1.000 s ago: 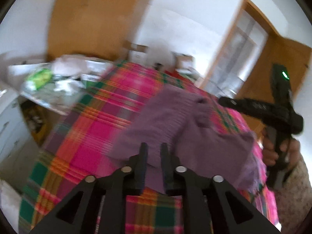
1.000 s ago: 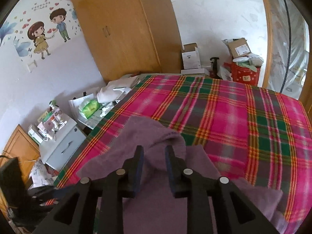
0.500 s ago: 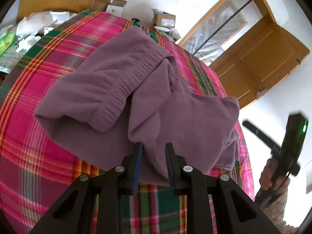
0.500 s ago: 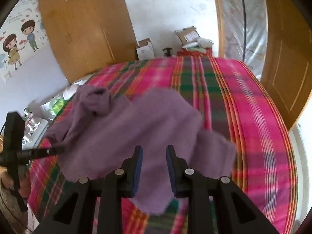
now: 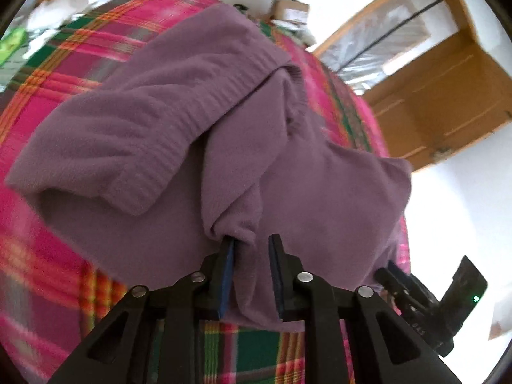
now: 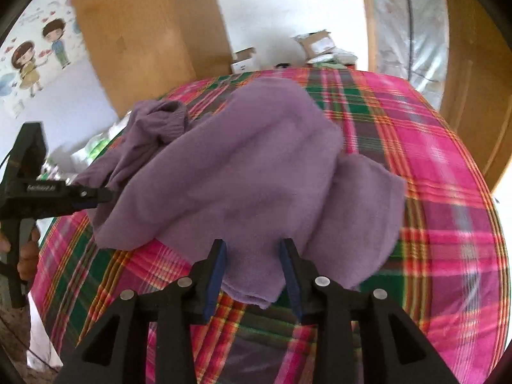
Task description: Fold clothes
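Folding has barely begun: the purple fleece knit garment point(image 5: 198, 134) lies in a loose heap on the pink-and-green plaid bedspread point(image 5: 57, 275), one ribbed cuff or hem flopped over the body, edges uneven, no clean crease anywhere.

Your left gripper point(image 5: 251, 272) sits at the garment's near edge. A bunched fold of the fleece runs between the blue pads; the jaws are narrow and have just been closing, but a gap shows beside the cloth, so you haven't clamped it yet.

Your right gripper point(image 6: 252, 268) is at the opposite near corner of the garment, seen from the left wrist view just past the fleece's lower right edge. Its jaws stand fairly wide and have just been opening; a flap of fleece lies between them, pads clear of it, nothing held.

Done so far, judging from the lie: garment brought onto the bedspread, near its front edge. Left: spread it flat, straighten the ribbed end, make every fold. The wooden wardrobe point(image 6: 150, 32) stands beyond the bedspread's far side.
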### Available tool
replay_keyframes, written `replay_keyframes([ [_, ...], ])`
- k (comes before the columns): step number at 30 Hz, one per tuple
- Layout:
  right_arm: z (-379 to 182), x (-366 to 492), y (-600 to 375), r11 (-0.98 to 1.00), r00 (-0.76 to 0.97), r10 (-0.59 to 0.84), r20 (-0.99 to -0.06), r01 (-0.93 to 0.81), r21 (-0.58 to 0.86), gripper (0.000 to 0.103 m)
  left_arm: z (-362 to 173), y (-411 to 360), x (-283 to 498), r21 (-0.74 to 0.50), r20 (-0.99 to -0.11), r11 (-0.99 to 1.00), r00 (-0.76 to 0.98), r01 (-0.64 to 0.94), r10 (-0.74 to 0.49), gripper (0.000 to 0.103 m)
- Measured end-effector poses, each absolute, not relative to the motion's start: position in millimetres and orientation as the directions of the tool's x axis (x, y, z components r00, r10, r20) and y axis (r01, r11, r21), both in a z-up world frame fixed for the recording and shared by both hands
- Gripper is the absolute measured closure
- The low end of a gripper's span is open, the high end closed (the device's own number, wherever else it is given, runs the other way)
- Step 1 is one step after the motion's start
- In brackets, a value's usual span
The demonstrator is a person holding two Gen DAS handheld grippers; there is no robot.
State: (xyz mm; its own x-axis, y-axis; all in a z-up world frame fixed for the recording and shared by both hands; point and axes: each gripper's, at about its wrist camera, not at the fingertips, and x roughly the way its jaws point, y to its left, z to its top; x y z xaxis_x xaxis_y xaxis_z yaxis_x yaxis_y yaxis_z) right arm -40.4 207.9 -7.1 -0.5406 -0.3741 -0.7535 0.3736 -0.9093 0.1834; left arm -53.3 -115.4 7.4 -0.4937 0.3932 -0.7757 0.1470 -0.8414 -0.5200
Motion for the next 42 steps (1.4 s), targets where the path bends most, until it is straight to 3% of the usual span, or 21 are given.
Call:
replay_keyframes([
  [5,-13,-43,212,-0.917,-0.549,-0.366,-0.752,0.348,0.192,0.067,13,-113,-43,-0.438,-0.809,-0.88,-0.505,0.181,0.299,0.081],
  [7,-14,-43,211,-0.916,-0.555,-0.371,-0.745,0.349,0.197,0.067,13,-108,-42,-0.42,-0.815,-0.892,-0.502,0.169,0.288,0.075],
  [11,-12,-43,212,-0.913,-0.572,-0.383,-0.725,0.354,0.204,0.092,6,-104,-44,-0.391,-0.836,-0.899,-0.485,0.197,0.257,0.072],
  [12,-10,-43,213,-0.912,-0.577,-0.386,-0.72,0.354,0.206,0.093,6,-105,-45,-0.412,-0.83,-0.888,-0.485,0.202,0.275,0.072],
  [14,-4,-39,214,-0.916,-0.601,-0.378,-0.704,0.351,0.192,0.094,4,-105,-46,-0.463,-0.813,-0.864,-0.483,0.196,0.326,0.074],
  [16,6,-32,216,-0.923,-0.638,-0.36,-0.681,0.349,0.162,0.094,2,-104,-48,-0.478,-0.81,-0.856,-0.475,0.198,0.342,0.098],
  [27,49,-9,244,-0.951,-0.738,-0.297,-0.607,0.287,0.116,0.095,47,-112,-30,-0.596,-0.673,-0.792,-0.618,0.131,0.405,0.098],
  [29,50,-9,247,-0.96,-0.751,-0.268,-0.604,0.261,0.102,0.099,49,-110,-34,-0.629,-0.646,-0.768,-0.631,0.12,0.43,0.098],
  [33,48,-9,243,-0.951,-0.735,-0.287,-0.614,0.295,0.092,0.098,63,-106,-43,-0.661,-0.602,-0.745,-0.657,0.09,0.455,0.098],
  [37,47,3,220,-0.91,-0.71,-0.367,-0.601,0.409,0.073,0.079,79,-101,-55,-0.672,-0.571,-0.738,-0.675,0.058,0.467,0.098],
  [42,39,14,186,-0.844,-0.659,-0.448,-0.604,0.535,0.042,0.069,86,-99,-71,-0.684,-0.552,-0.728,-0.692,0.055,0.466,0.098],
])
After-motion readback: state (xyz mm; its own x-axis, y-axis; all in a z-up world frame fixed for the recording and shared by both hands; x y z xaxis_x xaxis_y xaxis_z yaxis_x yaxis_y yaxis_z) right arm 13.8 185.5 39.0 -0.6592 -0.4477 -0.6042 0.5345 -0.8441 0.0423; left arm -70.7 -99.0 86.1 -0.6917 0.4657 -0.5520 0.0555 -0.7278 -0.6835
